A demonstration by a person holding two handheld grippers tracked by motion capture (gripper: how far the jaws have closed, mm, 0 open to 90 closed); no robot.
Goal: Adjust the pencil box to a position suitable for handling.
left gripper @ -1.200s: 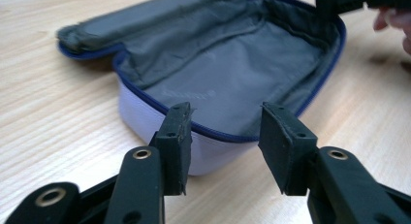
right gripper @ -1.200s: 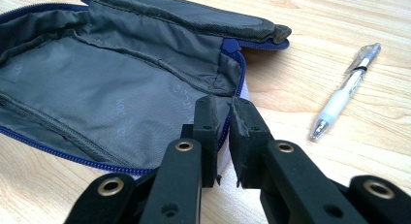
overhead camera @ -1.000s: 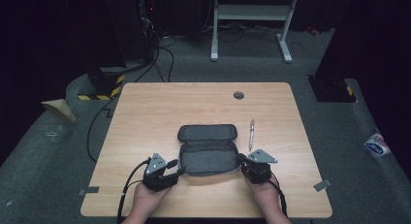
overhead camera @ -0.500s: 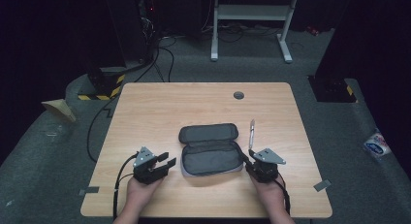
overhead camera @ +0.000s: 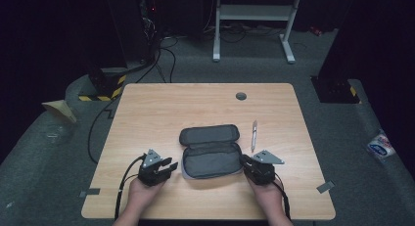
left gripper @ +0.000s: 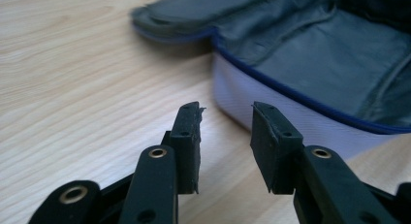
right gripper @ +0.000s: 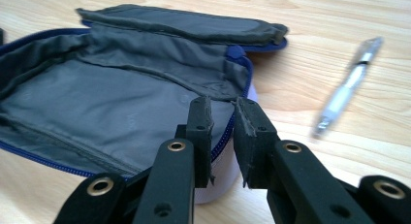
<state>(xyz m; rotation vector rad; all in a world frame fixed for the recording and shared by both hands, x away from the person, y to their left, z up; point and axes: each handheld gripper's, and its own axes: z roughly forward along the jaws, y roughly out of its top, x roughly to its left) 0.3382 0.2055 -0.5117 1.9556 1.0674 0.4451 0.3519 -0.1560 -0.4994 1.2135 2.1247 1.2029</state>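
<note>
An open grey pencil case [overhead camera: 210,155] with a blue zipper lies on the wooden table [overhead camera: 161,108], its lid folded back. My left gripper [overhead camera: 171,165] sits just left of the case, apart from it. Its jaws have just been closing and are still open, with nothing between them in the left gripper view [left gripper: 225,112], where the case [left gripper: 339,54] lies ahead to the right. My right gripper [overhead camera: 243,160] is at the case's right end. Its jaws have just been closing and pinch the zippered rim in the right gripper view [right gripper: 224,107]; the case's lining [right gripper: 97,103] lies beyond.
A clear pen [overhead camera: 254,134] lies on the table right of the case, also seen as a pen [right gripper: 346,88] in the right gripper view. A round grommet [overhead camera: 241,96] sits near the far edge. Cables and a metal stand are on the floor beyond.
My left gripper has drawn back a little from the case's left end toward the left. My right gripper stays at the case's right end.
</note>
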